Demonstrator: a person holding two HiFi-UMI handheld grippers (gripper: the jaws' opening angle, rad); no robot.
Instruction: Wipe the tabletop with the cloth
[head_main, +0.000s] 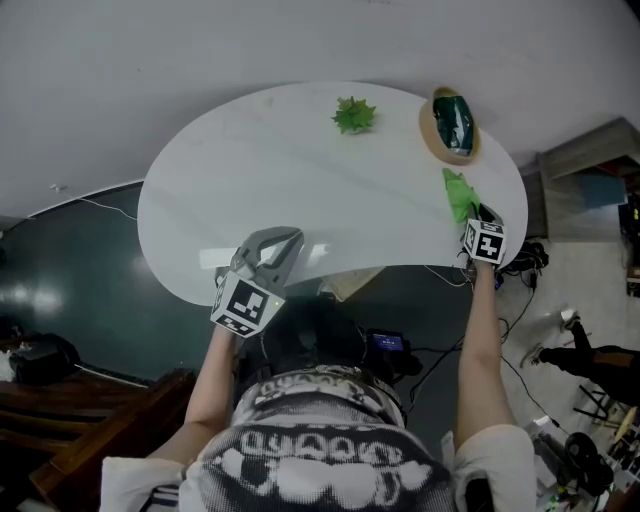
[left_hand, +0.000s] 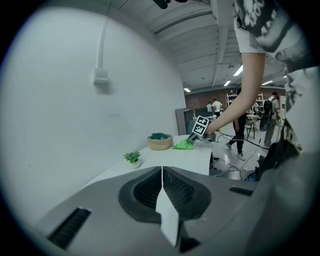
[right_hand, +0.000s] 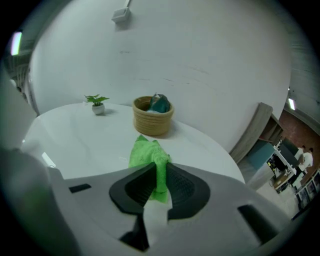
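The oval tabletop (head_main: 300, 170) is plain glossy white. On it, the crumpled cloth (right_hand: 145, 152) is bright green. The round woven basket (right_hand: 152, 120) is tan, with a dark teal bundle (right_hand: 160, 105) inside. The small leafy plant (right_hand: 96, 100) is green in a white pot. The left gripper (left_hand: 161, 172) and right gripper (right_hand: 160, 172) are pale grey with black ribbed pads (right_hand: 132, 187). Their 2 marker cubes (head_main: 243, 303) show black squares on white. The person's shirt (head_main: 320, 450) has a black-and-white pattern. The floor (head_main: 80, 290) to the left is dark teal, and the wall (right_hand: 200, 50) is white.
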